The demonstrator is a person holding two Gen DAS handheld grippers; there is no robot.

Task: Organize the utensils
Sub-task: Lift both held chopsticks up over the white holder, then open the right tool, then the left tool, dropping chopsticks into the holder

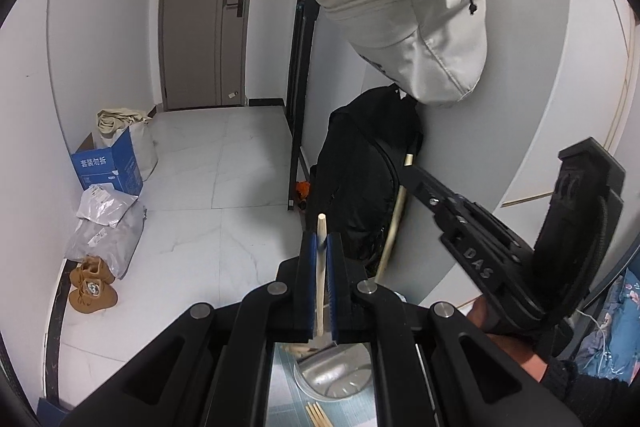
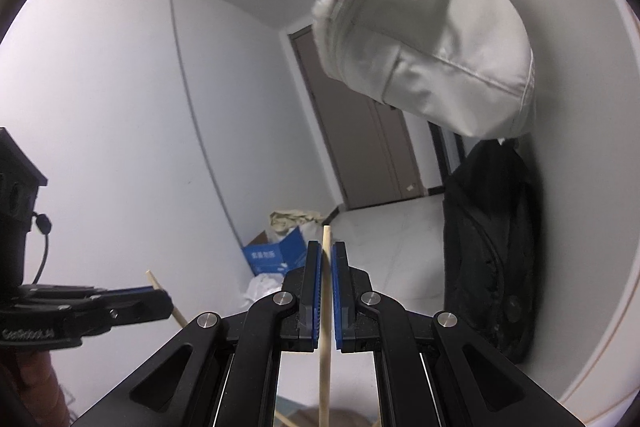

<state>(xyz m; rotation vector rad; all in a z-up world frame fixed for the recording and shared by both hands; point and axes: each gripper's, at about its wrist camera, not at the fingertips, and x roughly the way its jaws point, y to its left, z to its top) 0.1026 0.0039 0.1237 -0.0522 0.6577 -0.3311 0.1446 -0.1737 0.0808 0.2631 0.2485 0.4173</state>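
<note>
Two grippers are holding one wooden chopstick each. The left gripper (image 1: pixel 320 247) is pinching its chopstick (image 1: pixel 321 267) between blue pads closed narrow on the stick, whose tip is poking out just past the fingertips. The right gripper (image 2: pixel 327 259) is clamping a second chopstick (image 2: pixel 325 327) the same way, upright between its pads, the lower end running out of the bottom edge of the picture.

In the left wrist view the right gripper (image 1: pixel 412 173) is showing from the side at the right, with a hand (image 1: pixel 504 343) partly hidden behind its body. In the right wrist view the left gripper (image 2: pixel 160 297) is reaching in from the left, its chopstick (image 2: pixel 166 297) crossing it at a slant.

Below the left gripper, a round steel bowl (image 1: pixel 340 375) is sitting on a pale blue surface; only part of it is showing through the frame. Near it three more chopstick ends (image 1: pixel 316 413) are lying together, cut off at the bottom edge.

On the far floor: one blue carton (image 1: pixel 108 167) printed with white Chinese characters too small to read surely, two grey mailing bags (image 1: pixel 108 223) with labels too small to read, and one pair of brown shoes (image 1: pixel 92 287). One pale bag (image 1: pixel 408 15) is hanging at the right, above one black backpack (image 1: pixel 360 167). The raised letters "DAS" are showing on the right gripper's side.
</note>
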